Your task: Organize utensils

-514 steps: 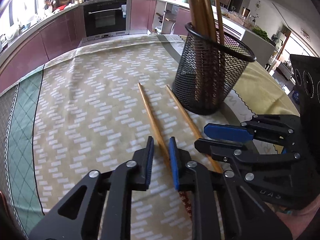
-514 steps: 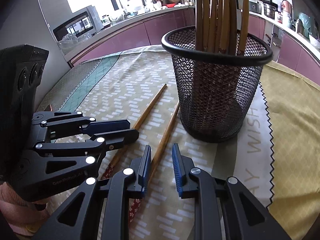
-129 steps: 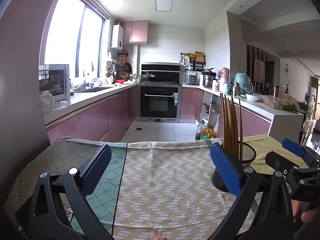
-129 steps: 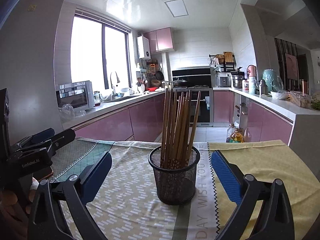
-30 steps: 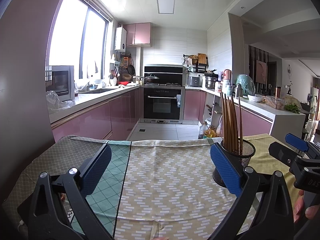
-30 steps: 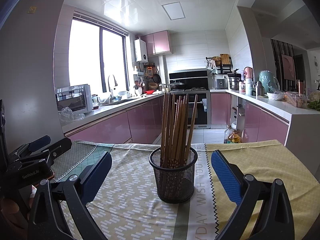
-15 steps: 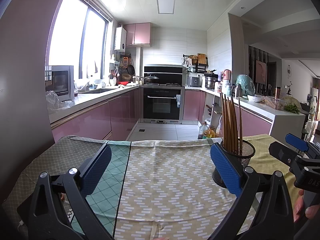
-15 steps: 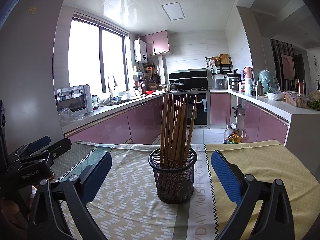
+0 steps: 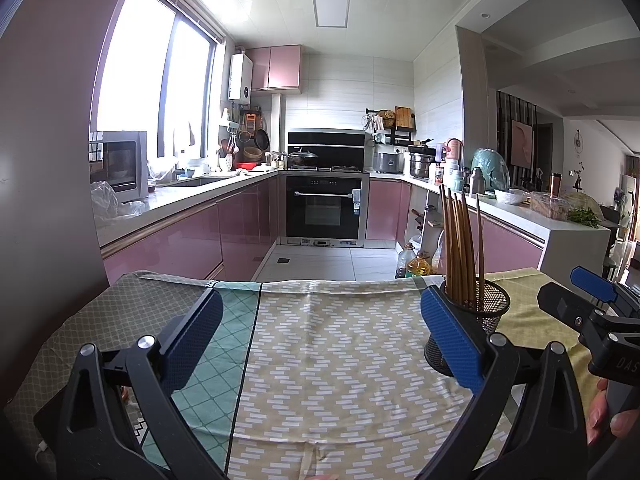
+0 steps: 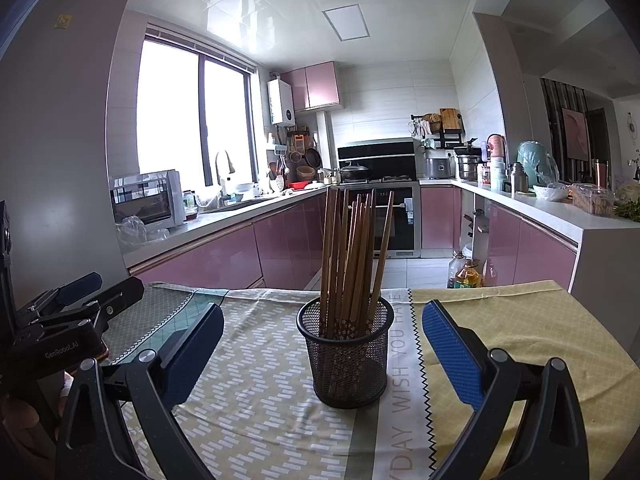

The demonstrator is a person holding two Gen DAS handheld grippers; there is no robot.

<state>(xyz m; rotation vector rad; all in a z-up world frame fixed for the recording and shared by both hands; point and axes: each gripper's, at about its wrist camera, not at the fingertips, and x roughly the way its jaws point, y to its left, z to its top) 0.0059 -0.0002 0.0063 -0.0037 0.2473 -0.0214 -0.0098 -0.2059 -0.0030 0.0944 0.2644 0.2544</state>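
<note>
In the right wrist view the black mesh holder (image 10: 346,356) stood upright at the centre of the frame on the table (image 10: 540,320), resting on the patterned tablecloth (image 10: 256,400) just left of a white strip printed with lettering. A bundle of brown chopsticks (image 10: 352,264) rose from it, most of them close together and near vertical, one leaning out to the right. The right tongs (image 10: 322,354) were spread wide, the blue pads (image 10: 450,354) flanking the holder at lower left and lower right without touching it, and nothing lay between them. At the left edge of that frame the left tongs (image 10: 76,292) showed from the side.

In the left wrist view the left tongs (image 9: 320,344) were likewise wide open and held nothing; between the pads (image 9: 450,344) only the tablecloth (image 9: 340,352) showed, with a teal diamond-patterned band at lower left. The holder (image 9: 486,320) sat at the right of the frame, partly hidden behind the right-hand pad, its chopsticks (image 9: 460,248) standing up against the pink cabinets (image 9: 236,232). The right tongs (image 9: 592,300) entered at the far right edge, with fingers of a hand (image 9: 604,408) visible below them. A black oven (image 9: 324,210) stood in the background at centre.
</note>
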